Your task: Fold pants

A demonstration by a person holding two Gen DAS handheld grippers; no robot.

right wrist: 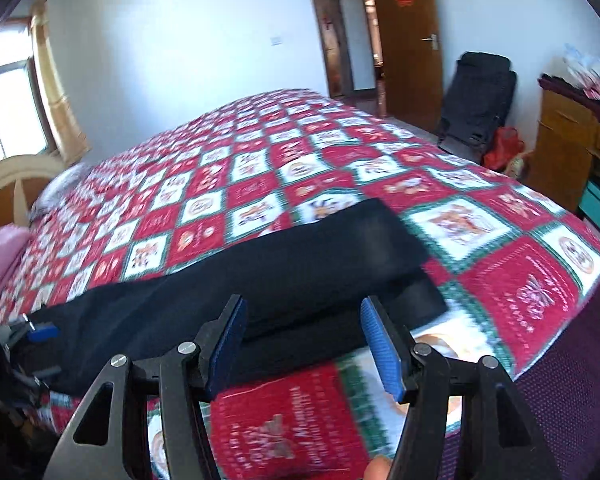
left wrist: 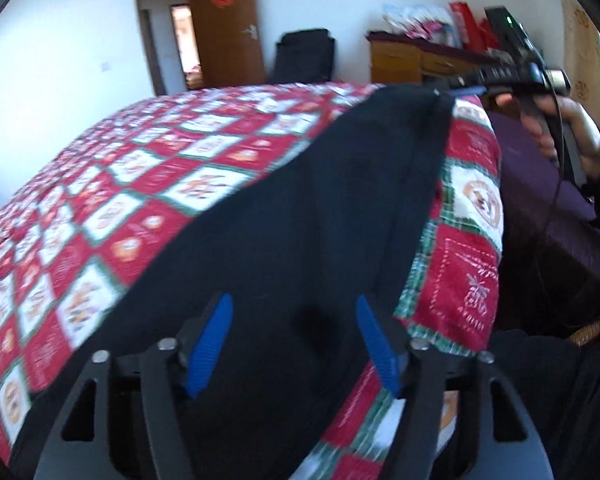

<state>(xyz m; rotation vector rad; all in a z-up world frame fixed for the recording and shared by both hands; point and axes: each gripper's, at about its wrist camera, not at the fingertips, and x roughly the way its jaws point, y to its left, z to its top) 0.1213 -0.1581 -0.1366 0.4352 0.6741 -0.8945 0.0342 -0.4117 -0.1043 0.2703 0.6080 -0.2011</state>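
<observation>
Patchwork red-and-white quilt [right wrist: 324, 168] covers the bed that carries everything. Nearest its front edge, the right gripper [right wrist: 302, 344] hangs with jaws spread, pinching nothing, just above the black pants [right wrist: 236, 276]. These lie lengthwise along that edge, apparently folded leg over leg, probably so both ends stay reachable. At the other end, the left gripper [left wrist: 294, 344] hovers spread over the cloth, likewise empty.

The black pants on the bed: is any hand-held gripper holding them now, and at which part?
Nothing is held. The left hand-held gripper and right hand-held gripper both stand open above the pants, pads not pressing cloth.
</observation>
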